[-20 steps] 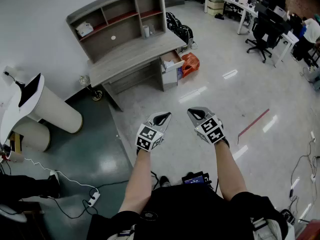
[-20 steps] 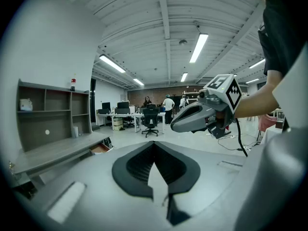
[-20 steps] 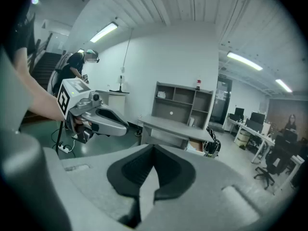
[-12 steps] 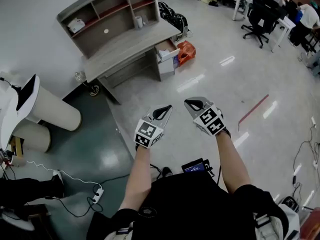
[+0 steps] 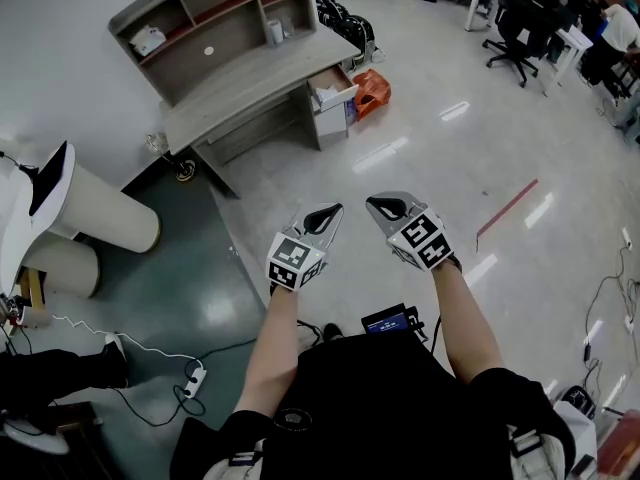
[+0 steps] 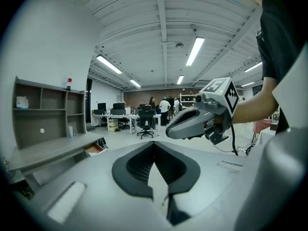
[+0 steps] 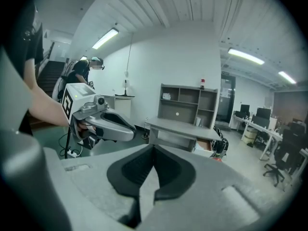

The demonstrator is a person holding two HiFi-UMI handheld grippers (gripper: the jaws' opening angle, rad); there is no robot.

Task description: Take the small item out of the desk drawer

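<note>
A grey desk (image 5: pixel 250 83) with a shelf hutch stands far ahead of me, against the white wall. Its right-hand drawer (image 5: pixel 328 90) is pulled open; what lies inside is too small to make out. The same desk (image 7: pixel 180 126) and open drawer (image 7: pixel 206 147) show in the right gripper view, and the drawer (image 6: pixel 94 149) is also visible in the left gripper view. My left gripper (image 5: pixel 328 214) and right gripper (image 5: pixel 380 206) are held side by side in front of my body, over the floor and far from the desk. Both are shut with nothing between the jaws.
An orange bag (image 5: pixel 372 93) and dark bags lie on the floor right of the drawer. Two white cylinders (image 5: pixel 95 223) stand at the left on a green floor patch (image 5: pixel 150 288). A power strip (image 5: pixel 195 378) and cables lie near my feet. Office chairs (image 5: pixel 520 38) and desks are at the back right.
In the head view the desk has drifted up and left. Both grippers have risen slightly in the picture and stay shut, side by side.
</note>
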